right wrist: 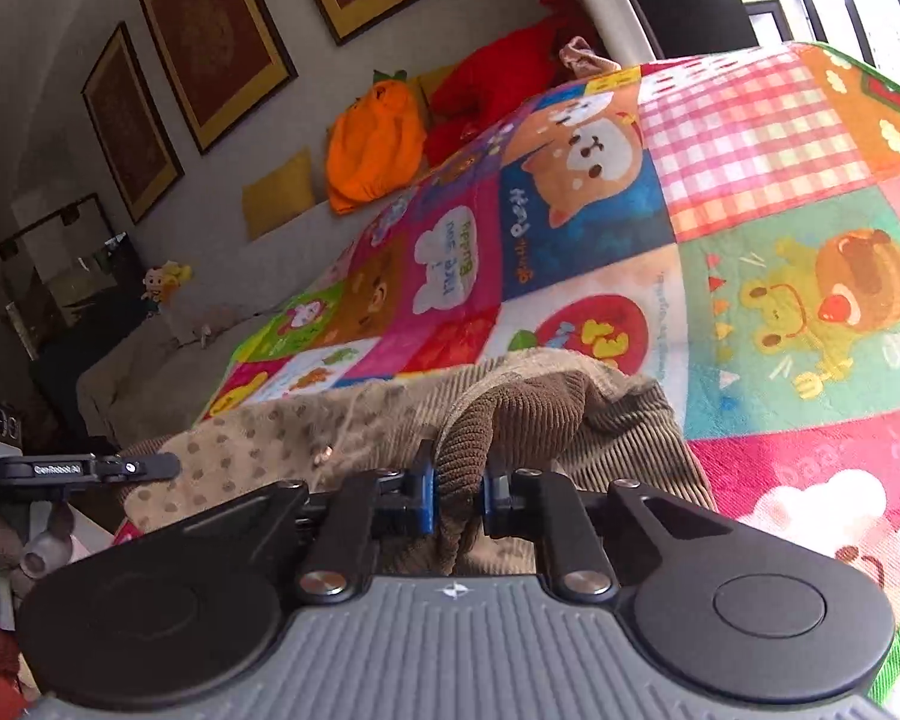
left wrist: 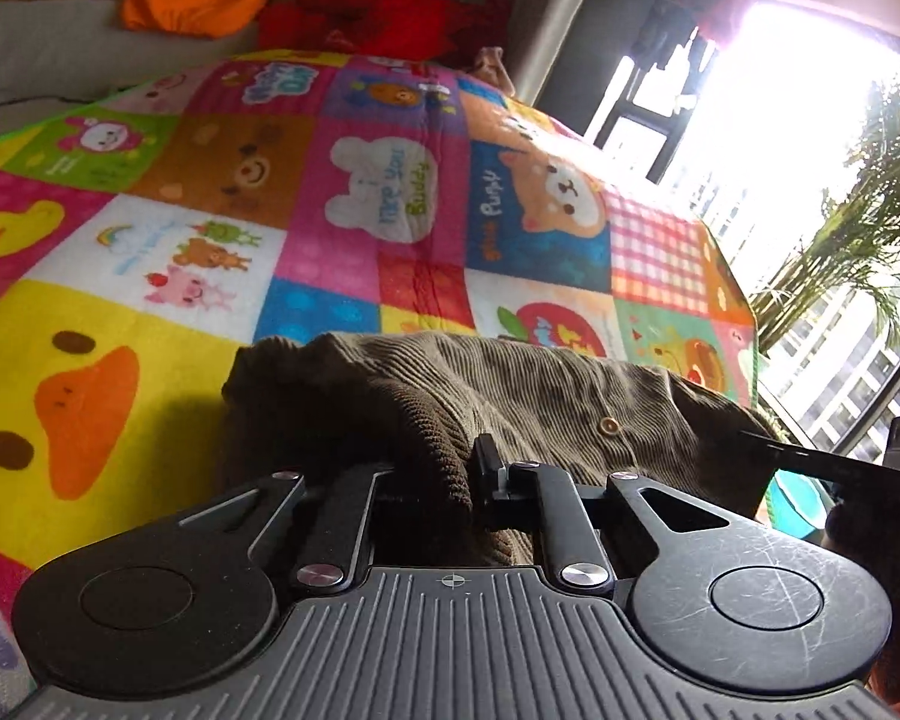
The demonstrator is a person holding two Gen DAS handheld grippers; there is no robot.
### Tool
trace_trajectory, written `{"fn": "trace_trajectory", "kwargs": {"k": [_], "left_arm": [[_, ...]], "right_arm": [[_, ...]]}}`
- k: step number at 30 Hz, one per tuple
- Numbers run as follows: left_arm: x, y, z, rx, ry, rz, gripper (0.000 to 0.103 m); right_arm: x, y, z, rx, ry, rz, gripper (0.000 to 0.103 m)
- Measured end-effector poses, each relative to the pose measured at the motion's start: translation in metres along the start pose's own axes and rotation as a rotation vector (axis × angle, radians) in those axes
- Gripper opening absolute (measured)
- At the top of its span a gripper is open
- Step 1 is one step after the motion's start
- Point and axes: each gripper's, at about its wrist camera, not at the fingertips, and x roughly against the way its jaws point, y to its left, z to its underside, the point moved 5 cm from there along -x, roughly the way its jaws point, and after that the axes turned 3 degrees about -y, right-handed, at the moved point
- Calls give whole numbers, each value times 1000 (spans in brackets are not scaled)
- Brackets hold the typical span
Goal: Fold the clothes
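Patchwork cartoon blanket [left wrist: 306, 192] covers the bed, brown corduroy garment [left wrist: 570, 384] bunched at its near edge. Right view only: framed pictures [right wrist: 210, 30] on the wall, garment's dotted lining [right wrist: 258, 450]. Left view only: window [left wrist: 780, 120], palm [left wrist: 870, 228], garment's button [left wrist: 608, 426]. Left gripper [left wrist: 450, 480] pinches a corduroy fold, right gripper [right wrist: 457, 492] likewise clamped on cloth
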Motion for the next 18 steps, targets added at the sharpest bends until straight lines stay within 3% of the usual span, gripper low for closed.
{"fn": "trace_trajectory", "kwargs": {"k": [2,4,8,10,14,17,18], "left_arm": [[-7,4,13,-4,51,-20,16],[-14,12,24,-3,94,-48,23],[-5,13,9,-16,62,-36,38],[4,5,-9,-55,12,-4,61],[3,-18,-45,-78,-65,106,65],[-36,-49,-61,-70,-70,259,71],[-49,-51,-58,-65,-49,272,71]], "right_arm": [[-8,-12,17,-23,63,38,14],[-13,-20,33,-21,104,73,19],[-1,-23,33,14,98,76,36],[11,-25,23,43,72,90,44],[21,-24,-11,90,0,108,50],[-2,-8,-37,164,-35,90,50],[-14,0,-43,201,-38,75,50]]}}
